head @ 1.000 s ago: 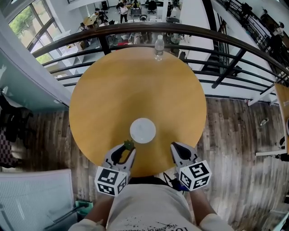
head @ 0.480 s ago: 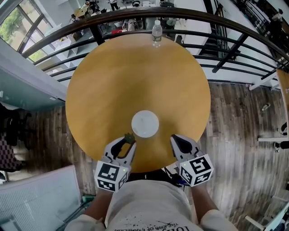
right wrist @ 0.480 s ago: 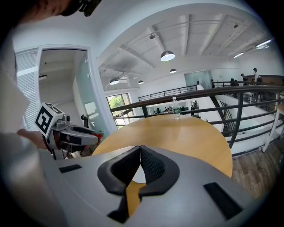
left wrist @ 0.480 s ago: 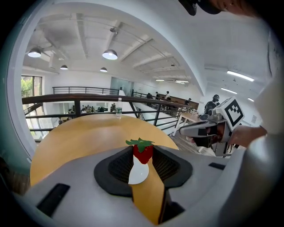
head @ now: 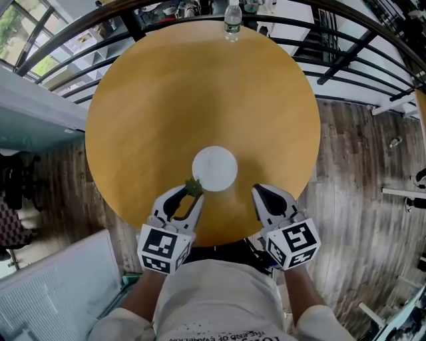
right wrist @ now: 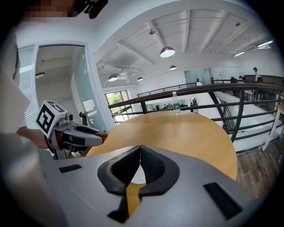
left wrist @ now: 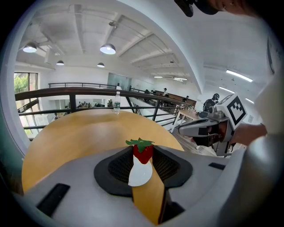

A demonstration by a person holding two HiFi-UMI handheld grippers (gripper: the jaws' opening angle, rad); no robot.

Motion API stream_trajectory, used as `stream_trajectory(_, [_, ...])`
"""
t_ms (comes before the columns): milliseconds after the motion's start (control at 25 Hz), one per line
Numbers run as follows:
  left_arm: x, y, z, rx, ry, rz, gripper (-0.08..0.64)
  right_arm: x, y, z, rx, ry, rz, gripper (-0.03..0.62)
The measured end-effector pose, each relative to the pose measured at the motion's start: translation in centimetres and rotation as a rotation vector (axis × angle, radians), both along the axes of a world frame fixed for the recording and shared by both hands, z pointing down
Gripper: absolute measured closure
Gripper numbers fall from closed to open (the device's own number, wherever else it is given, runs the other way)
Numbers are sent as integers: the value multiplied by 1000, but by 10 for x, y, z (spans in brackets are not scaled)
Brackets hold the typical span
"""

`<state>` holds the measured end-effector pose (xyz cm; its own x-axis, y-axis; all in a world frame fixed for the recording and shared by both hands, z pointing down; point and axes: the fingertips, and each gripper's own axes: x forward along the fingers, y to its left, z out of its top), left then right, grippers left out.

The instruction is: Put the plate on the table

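Note:
A white plate (head: 214,168) lies flat on the round wooden table (head: 166,100), near its front edge. My left gripper (head: 190,194) is just left of the plate's near rim, shut on a small red strawberry (left wrist: 143,152) with green leaves. The leaves (head: 193,186) almost touch the plate's rim. In the left gripper view the plate (left wrist: 140,174) shows beyond the berry. My right gripper (head: 258,193) hovers over the table edge right of the plate. Its jaws meet at the tips with nothing between them, and the right gripper view shows the plate (right wrist: 137,176) through the gap below.
A clear water bottle (head: 231,20) stands at the table's far edge. A dark metal railing (head: 346,40) curves behind the table, with a drop to a lower floor beyond. Wood-plank floor (head: 359,173) lies to the right, and a white panel (head: 53,293) at lower left.
Both grippers have moved forward and down toward the plate, the left one carrying the strawberry up to the plate's rim. The plate has stayed in place on the table.

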<state>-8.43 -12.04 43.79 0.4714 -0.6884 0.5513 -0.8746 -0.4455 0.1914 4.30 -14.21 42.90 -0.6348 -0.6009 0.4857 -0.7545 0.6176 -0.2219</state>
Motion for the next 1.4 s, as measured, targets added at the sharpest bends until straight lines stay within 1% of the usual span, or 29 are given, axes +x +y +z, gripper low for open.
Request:
stream_trajectory(200, [-3, -4, 17, -22, 1, 16, 411, -9, 2, 14, -24, 5, 1, 568])
stream_trajectory(360, [2, -13, 35, -39, -9, 36, 411, -12, -1, 29, -28, 26, -12, 568])
stream_trajectory(480, [6, -19, 48, -51, -16, 45, 411, -13, -3, 43, -52, 25, -15, 568])
stream_trajectory(680, [9, -26, 72, -68, -60, 67, 411, -15, -10, 58, -68, 28, -14, 568])
stream_trajectory(840, [9, -27, 88, -91, -79, 79, 411, -19, -12, 62, -69, 20, -14, 568])
stream_trajectory(1040, [14, -37, 106, -91, -146, 116, 411, -20, -19, 68, -77, 12, -9, 568])
stream_trajectory(1400, [19, -49, 134, -125, -172, 140, 411, -12, -20, 81, -102, 14, 18, 568])
